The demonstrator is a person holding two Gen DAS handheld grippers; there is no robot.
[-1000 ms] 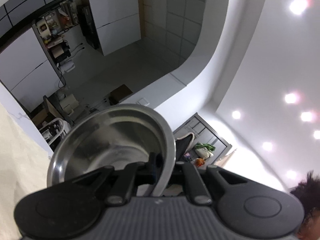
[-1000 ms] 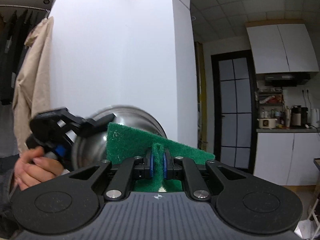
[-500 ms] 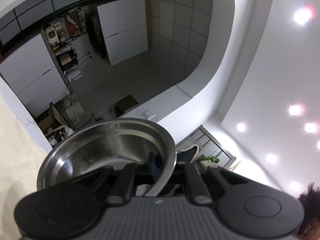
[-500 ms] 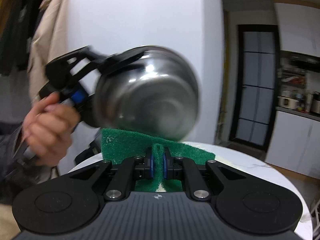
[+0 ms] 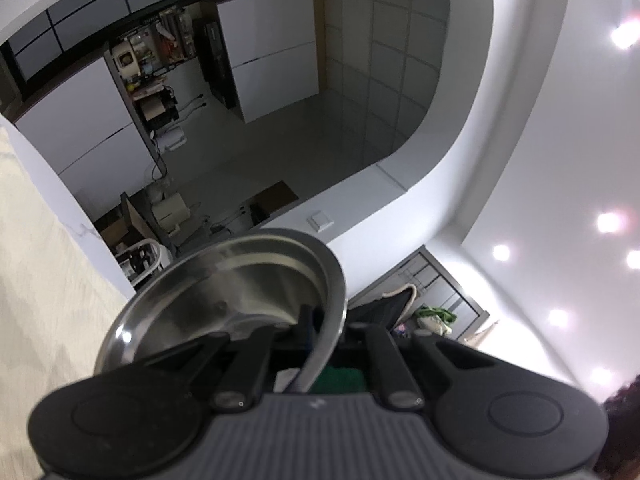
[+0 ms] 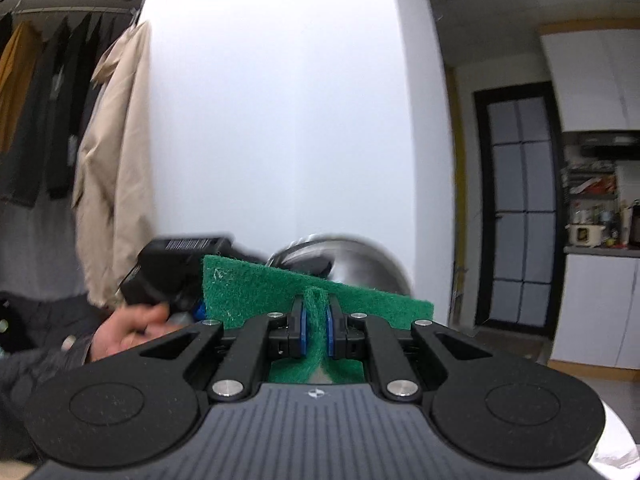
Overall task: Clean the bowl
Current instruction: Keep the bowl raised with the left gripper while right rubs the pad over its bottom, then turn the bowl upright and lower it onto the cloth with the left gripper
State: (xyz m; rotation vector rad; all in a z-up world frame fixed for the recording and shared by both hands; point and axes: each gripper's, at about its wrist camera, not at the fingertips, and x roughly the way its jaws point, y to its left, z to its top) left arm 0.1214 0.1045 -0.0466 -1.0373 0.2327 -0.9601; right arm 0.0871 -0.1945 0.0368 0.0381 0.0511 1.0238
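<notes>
1. The left gripper is clamped on the rim of the round stainless-steel bowl, held aloft.
2. The right gripper pinches a folded green rectangular scouring pad just before the bowl's blurred underside.

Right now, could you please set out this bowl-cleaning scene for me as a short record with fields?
setting: home interior, kitchen cabinets behind
left gripper: shut on the rim of the round stainless steel bowl, held raised in the air
right gripper: shut on a fold of the green rectangular scouring pad
bowl and pad: in the right wrist view the pad sits in front of the bowl's outer side; contact cannot be told
bowl inside: shiny, no visible residue
</notes>
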